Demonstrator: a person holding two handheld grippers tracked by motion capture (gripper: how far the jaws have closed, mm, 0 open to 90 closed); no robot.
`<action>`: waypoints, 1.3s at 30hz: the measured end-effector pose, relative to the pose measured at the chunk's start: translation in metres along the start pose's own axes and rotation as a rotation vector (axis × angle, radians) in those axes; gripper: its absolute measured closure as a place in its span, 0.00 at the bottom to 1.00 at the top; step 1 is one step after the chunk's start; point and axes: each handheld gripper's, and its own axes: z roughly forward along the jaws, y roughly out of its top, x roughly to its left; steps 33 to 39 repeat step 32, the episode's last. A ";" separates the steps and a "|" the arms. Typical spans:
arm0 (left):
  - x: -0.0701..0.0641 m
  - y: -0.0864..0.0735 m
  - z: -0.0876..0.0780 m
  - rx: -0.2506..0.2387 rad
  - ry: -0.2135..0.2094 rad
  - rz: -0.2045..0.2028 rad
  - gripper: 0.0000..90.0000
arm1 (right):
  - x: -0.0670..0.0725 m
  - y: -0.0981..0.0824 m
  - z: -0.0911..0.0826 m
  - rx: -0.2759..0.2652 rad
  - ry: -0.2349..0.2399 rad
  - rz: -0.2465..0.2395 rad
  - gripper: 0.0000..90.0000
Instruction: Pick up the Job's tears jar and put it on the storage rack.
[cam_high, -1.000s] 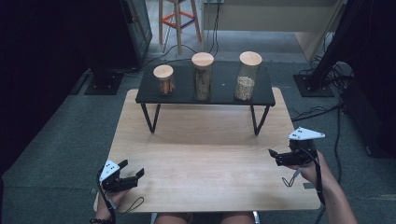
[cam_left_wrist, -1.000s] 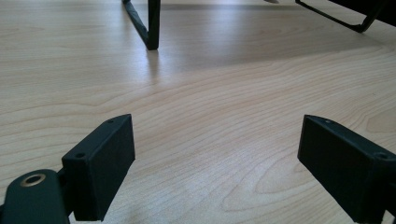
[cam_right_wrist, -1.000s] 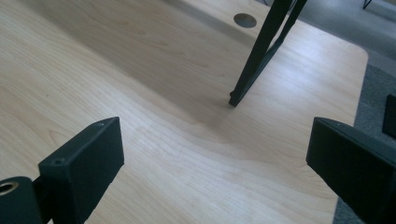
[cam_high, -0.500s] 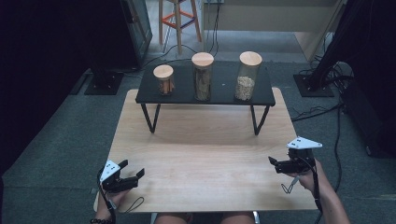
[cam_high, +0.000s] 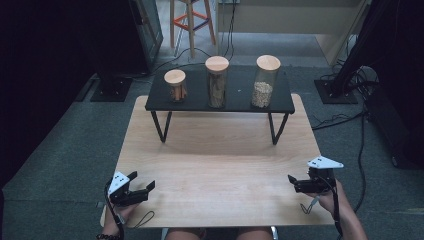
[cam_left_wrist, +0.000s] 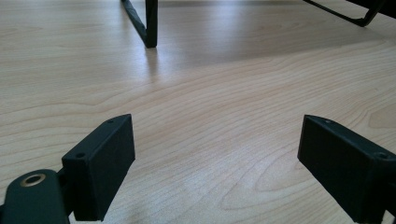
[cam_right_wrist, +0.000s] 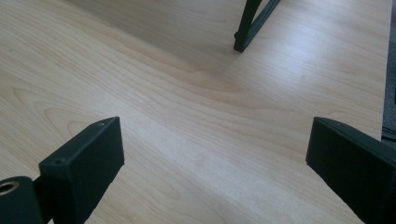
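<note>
Jars (cam_high: 217, 82) stand on a black shelf (cam_high: 285, 102) well ahead of both grippers, left (cam_high: 141, 190) and right (cam_high: 294, 183), jaws apart, empty.

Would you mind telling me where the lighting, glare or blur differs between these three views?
High view: soft overall, dark left surroundings, the black shelf shading the wooden table beneath it. Left gripper view: pale glare streaks past the shelf leg; the near tongs are slightly soft. Right gripper view: a bright sheen at upper right beside the leg.
</note>
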 end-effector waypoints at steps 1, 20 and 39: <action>0.000 0.000 0.000 0.001 0.001 -0.001 0.12 | 0.000 -0.002 0.001 0.000 0.001 0.002 0.04; -0.003 0.003 0.002 0.020 0.011 0.007 0.12 | 0.001 -0.044 0.022 0.003 0.015 0.059 0.05; 0.000 0.002 0.001 0.014 0.012 -0.015 0.12 | -0.001 -0.064 0.024 -0.039 0.024 0.125 0.05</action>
